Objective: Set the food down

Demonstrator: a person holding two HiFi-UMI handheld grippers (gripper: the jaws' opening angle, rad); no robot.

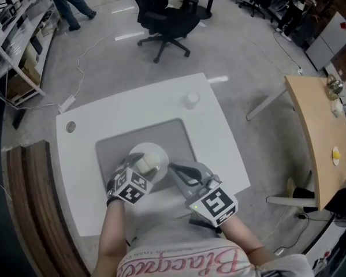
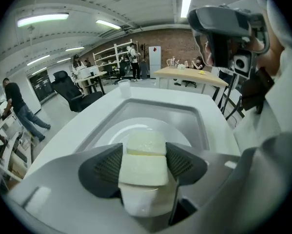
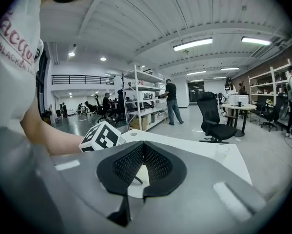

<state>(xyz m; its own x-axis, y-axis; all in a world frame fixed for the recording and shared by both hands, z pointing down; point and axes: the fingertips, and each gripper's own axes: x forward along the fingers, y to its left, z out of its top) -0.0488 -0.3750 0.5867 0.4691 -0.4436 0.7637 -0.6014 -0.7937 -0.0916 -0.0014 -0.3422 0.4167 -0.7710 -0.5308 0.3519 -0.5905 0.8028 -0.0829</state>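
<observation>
Pale-yellow food block [image 2: 143,160] clamped in left tool [image 1: 142,166], over white plate [image 2: 182,136] on grey tray [image 1: 178,133] — contact with plate unclear. Set-down step; right tool [image 3: 141,165] closed, empty. Next: lower gently, open jaws.

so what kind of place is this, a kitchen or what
Likely an open-plan office or lab workspace, not a kitchen: a black office chair stands behind the table, metal storage shelves run along one side, and a wooden desk is nearby.
</observation>
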